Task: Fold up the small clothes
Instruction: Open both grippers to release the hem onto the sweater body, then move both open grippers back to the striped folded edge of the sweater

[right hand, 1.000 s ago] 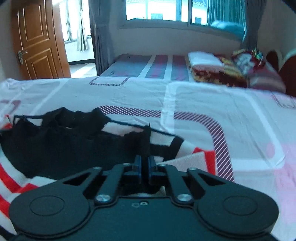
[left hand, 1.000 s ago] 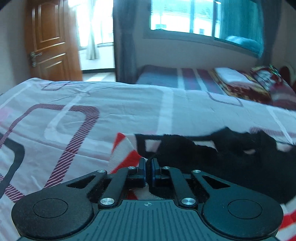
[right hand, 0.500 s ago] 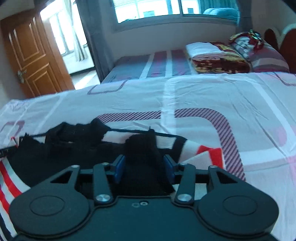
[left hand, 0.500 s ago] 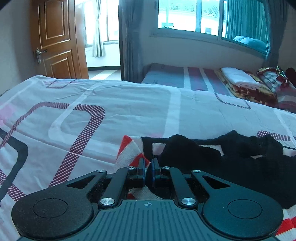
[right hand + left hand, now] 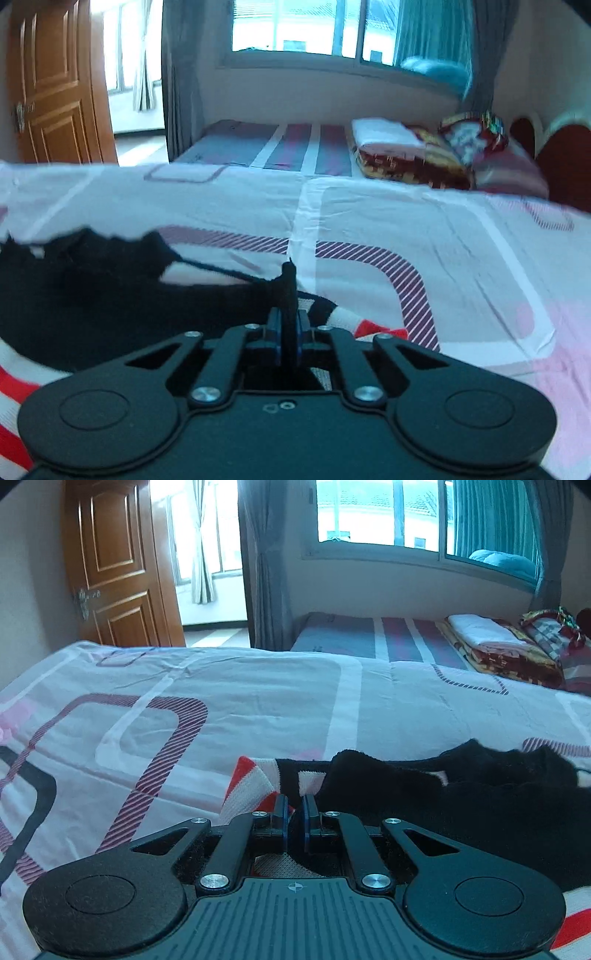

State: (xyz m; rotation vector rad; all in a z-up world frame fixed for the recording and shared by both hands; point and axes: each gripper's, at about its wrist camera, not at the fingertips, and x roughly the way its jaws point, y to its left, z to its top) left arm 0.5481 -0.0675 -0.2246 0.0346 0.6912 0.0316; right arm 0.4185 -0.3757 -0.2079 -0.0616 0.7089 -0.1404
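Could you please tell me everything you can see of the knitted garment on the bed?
The knitted garment is mostly black, with red and white striped edges. It lies crumpled on the patterned bedsheet. The right gripper pinches a black fold standing upright; the left gripper is shut on its striped edge.

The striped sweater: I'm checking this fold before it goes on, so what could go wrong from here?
1. The right gripper pinches only a thin black edge of the striped sweater; it may slip out when lifted.
2. The left gripper grips near the corner, so the bunched black middle may sag and fold crooked.
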